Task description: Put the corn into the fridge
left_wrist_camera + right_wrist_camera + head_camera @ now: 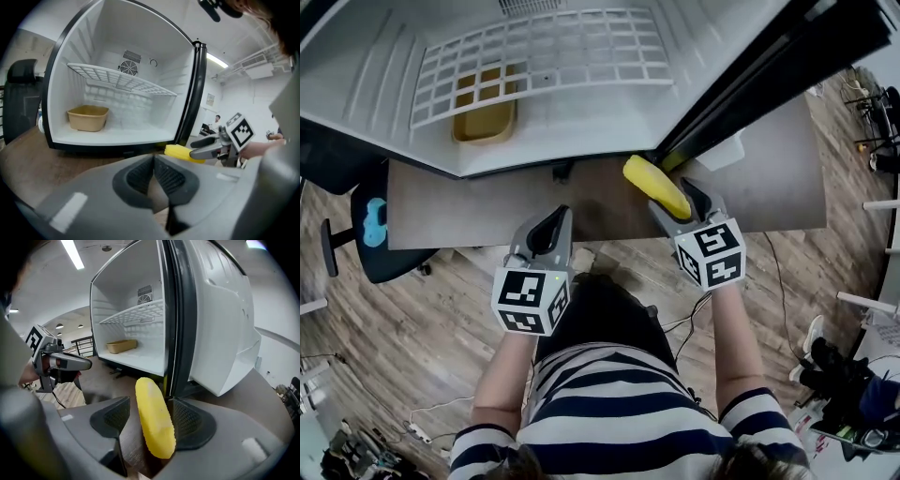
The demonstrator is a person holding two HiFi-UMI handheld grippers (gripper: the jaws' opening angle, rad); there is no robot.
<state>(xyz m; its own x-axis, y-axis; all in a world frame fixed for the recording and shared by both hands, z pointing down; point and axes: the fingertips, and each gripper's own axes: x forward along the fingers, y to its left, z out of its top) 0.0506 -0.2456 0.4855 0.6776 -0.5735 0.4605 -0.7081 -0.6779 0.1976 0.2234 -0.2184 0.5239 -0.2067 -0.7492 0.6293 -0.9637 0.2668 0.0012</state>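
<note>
A yellow corn cob (656,186) (154,416) lies between the jaws of my right gripper (673,199) (151,404), just above the brown table (450,211) at the fridge's front right corner. It leans against the right pad, and a gap shows between it and the left pad, so the jaws stand wide and do not clamp it. My left gripper (553,220) (153,159) is shut and empty, its pads meeting at the tips, and it hovers over the table left of the corn (180,152). The white fridge (694,37) stands open in front of both.
Inside the fridge a wire shelf (544,56) spans the upper part and a tan tub (485,122) (87,117) sits at the floor's left. The open door (220,333) stands right of my right gripper. A black chair (375,234) is at the table's left end.
</note>
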